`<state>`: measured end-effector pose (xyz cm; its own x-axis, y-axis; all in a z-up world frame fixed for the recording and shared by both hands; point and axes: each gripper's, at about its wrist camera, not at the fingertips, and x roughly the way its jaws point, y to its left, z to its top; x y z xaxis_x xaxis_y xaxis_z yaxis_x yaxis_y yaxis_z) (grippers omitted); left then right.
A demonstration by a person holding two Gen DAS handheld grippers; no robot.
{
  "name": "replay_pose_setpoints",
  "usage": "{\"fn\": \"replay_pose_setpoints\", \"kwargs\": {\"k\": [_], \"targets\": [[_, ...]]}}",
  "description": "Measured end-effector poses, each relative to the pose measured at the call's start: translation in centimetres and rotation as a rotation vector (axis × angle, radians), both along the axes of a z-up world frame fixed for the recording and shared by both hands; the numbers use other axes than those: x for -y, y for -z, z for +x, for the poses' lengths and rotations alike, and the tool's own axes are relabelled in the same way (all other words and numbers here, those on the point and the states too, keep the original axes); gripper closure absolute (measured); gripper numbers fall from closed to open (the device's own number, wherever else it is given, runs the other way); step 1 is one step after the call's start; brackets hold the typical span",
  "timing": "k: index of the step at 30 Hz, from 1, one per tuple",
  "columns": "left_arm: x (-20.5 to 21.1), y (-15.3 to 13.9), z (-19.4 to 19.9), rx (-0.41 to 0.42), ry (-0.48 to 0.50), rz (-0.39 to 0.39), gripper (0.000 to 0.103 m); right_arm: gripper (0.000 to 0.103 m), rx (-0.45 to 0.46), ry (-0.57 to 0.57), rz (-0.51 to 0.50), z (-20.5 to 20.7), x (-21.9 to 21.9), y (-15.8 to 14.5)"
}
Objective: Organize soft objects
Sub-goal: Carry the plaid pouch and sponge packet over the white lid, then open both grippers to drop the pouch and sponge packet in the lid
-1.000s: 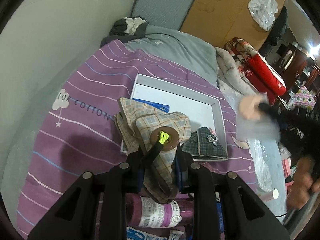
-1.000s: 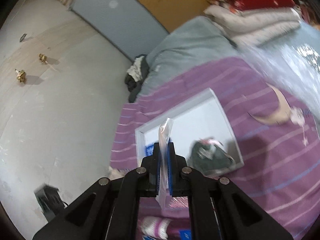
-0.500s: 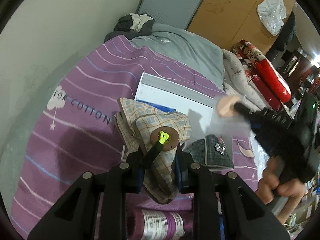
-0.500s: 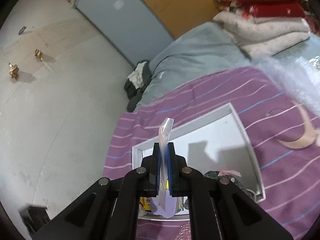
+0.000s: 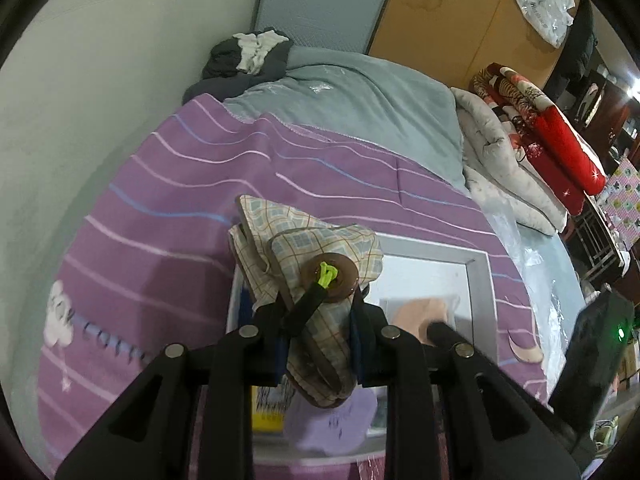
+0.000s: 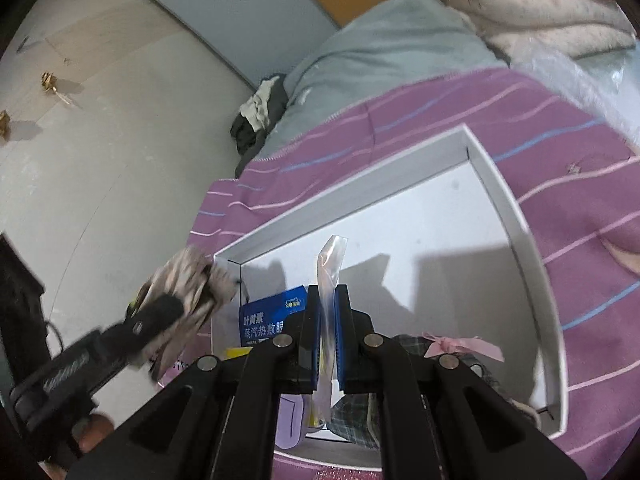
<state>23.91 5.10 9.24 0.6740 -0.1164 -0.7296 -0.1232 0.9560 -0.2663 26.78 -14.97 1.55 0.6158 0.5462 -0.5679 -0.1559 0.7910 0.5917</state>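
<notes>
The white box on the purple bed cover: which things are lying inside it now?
Inside the white box: a blue packet, a dark plaid item with a pink bow, a lilac piece, something yellow. The gripper bodies hide the box's near part.

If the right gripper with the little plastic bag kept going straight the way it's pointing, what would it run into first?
Probably the white floor of the open box. The right gripper, shut on the clear plastic bag, points down into it, just right of the blue packet. Depth is hard to judge.
</notes>
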Motion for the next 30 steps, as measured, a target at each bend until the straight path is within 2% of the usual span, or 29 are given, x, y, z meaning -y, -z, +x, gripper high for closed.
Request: {"fn": "replay_pose_setpoints", "kwargs": {"k": [3,7,9,13,19,21,23,27,30], "targets": [[0.4,1.3,0.9,0.031,-0.002,0.034,0.077,0.098,-0.014,0.004,0.010,0.2,0.3,0.5],[1.5,3.3,0.9,0.021,0.006,0.126,0.078,0.098,0.010,0.007,0.021,0.2,0.4,0.1],[1.5,4.2,1.0,-0.004,0.004,0.144,0.078,0.098,0.021,0.006,0.033,0.1,0.4,-0.1],[-0.1,5.3,1.1,-0.063,-0.021,0.040,0.078,0.098,0.021,0.005,0.027,0.3,0.2,0.3],[0.4,5.5,1.0,-0.105,-0.010,0.065,0.078,0.098,-0.027,-0.046,0.019,1.2,-0.6,1.4],[0.4,5.6,0.8,-0.110,0.019,0.027,0.078,0.098,-0.034,-0.055,0.006,1.4,-1.0,1.6],[0.5,6.0,0.9,-0.129,0.081,-0.053,0.078,0.098,-0.035,-0.060,-0.002,1.3,-1.3,1.7],[0.2,6.1,1.4,-0.128,0.062,-0.062,0.077,0.098,-0.037,-0.055,0.000,1.4,-1.3,1.7],[-0.3,6.2,1.2,-0.120,0.022,-0.096,0.070,0.098,-0.031,-0.047,-0.001,1.4,-1.3,1.8]]}}
